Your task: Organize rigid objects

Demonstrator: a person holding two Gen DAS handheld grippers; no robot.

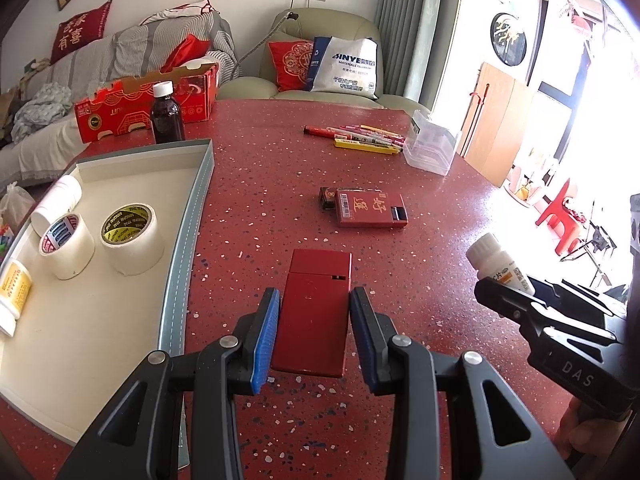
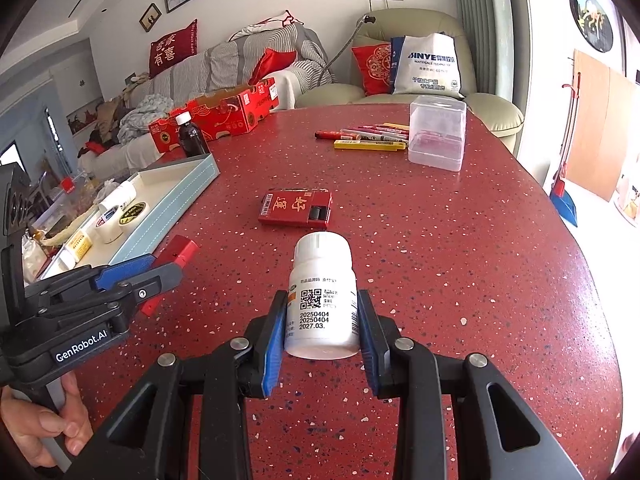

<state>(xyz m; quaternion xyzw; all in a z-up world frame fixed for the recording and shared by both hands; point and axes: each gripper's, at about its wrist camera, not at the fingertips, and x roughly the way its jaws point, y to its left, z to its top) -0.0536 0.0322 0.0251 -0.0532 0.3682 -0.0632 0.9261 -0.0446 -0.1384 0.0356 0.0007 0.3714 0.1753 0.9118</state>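
Note:
My left gripper (image 1: 314, 304) is shut on a plain red box (image 1: 316, 312), held just above the red speckled table (image 1: 440, 280). My right gripper (image 2: 322, 308) is shut on a white pill bottle (image 2: 323, 300) with a QR label; it also shows in the left wrist view (image 1: 496, 260). A grey-edged tray (image 1: 188, 240) to the left holds two tape rolls (image 1: 132, 238) and white bottles (image 1: 60, 200). A red box with gold characters (image 1: 370, 208) lies mid-table.
A dark brown bottle (image 1: 166, 114) and a red carton (image 1: 148, 104) stand behind the tray. Several pens (image 1: 360, 136) and a clear plastic box (image 1: 430, 146) lie at the far right. A sofa and armchair stand beyond the table.

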